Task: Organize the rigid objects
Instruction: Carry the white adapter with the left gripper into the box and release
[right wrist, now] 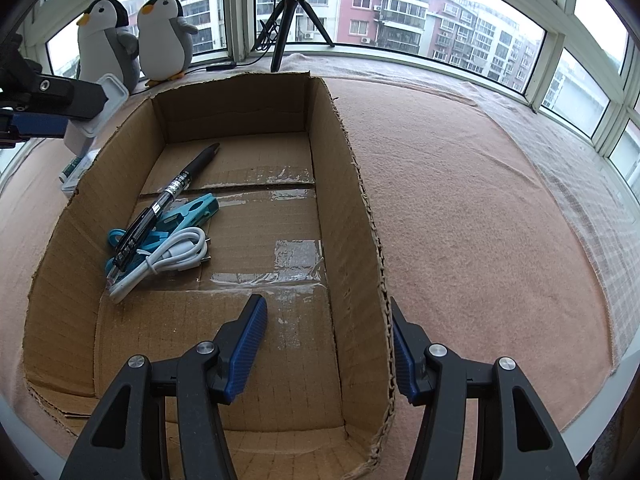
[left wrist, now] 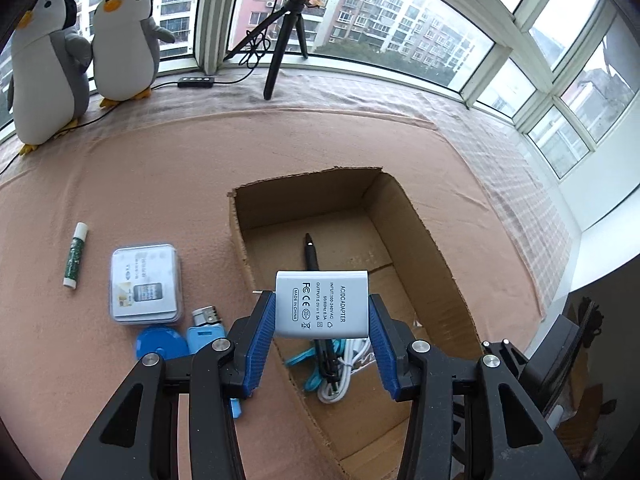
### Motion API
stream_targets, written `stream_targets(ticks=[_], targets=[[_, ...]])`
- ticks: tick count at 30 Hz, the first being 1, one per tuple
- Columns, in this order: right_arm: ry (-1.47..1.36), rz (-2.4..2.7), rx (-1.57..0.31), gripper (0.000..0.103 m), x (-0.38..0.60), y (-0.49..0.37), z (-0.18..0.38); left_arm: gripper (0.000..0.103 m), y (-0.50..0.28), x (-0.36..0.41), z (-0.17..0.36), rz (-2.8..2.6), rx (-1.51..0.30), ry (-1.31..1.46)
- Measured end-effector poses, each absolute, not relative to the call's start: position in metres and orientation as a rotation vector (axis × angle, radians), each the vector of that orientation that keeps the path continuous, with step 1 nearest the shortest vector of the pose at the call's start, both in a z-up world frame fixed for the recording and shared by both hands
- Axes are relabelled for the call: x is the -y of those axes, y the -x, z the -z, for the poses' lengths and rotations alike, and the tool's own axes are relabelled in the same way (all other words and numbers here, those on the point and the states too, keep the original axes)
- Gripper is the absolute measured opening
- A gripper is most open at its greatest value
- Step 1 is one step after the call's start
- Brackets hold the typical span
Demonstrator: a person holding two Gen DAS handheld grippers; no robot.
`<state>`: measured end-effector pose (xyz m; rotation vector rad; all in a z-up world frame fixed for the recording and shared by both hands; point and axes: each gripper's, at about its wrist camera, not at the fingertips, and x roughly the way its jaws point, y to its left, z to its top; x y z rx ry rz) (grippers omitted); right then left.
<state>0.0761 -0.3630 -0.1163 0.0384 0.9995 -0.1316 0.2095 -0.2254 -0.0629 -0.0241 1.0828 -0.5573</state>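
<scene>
Two plush penguins (left wrist: 80,60), tripod (left wrist: 286,32) by window (left wrist: 400,20)

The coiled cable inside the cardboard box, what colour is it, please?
White; the cable shows best in the right wrist view.

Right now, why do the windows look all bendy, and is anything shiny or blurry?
Left wrist view: the fisheye lens bows the window frames; the adapter label is sharp, daylight soft, shadows faint. Right wrist view: the same bending curves the cardboard box walls, the clear tape on its floor glares, and the picture goes dark at the corners.
</scene>
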Motion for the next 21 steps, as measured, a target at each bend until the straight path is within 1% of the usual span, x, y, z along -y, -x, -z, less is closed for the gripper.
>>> stream_targets(ticks=[9, 14, 16, 17, 21], targets=[[-0.038, 0.131, -0.997, 0.053, 0.361, -0.075, 0.117, 0.049, -0.211, 0.259, 0.085, 0.58, -1.135, -0.005], [-0.038, 0.132, -0.997, 0.053, 0.36, -0.075, 0.117, 0.049, -0.214, 0.263, 0.091, 0.567, -1.152, -0.01], [-0.039, 0.132, -0.997, 0.053, 0.36, -0.075, 0.117, 0.054, -0.216, 0.26, 0.092, 0.564, -1.164, 0.001], [-0.039, 0.132, -0.997, 0.053, 0.36, -0.076, 0.117, 0.061, -0.217, 0.259, 0.092, 0.57, -1.169, 0.008], [-0.039, 0.133, -0.996, 0.053, 0.359, -0.076, 0.117, 0.061, -0.215, 0.256, 0.089, 0.569, -1.154, 0.006]])
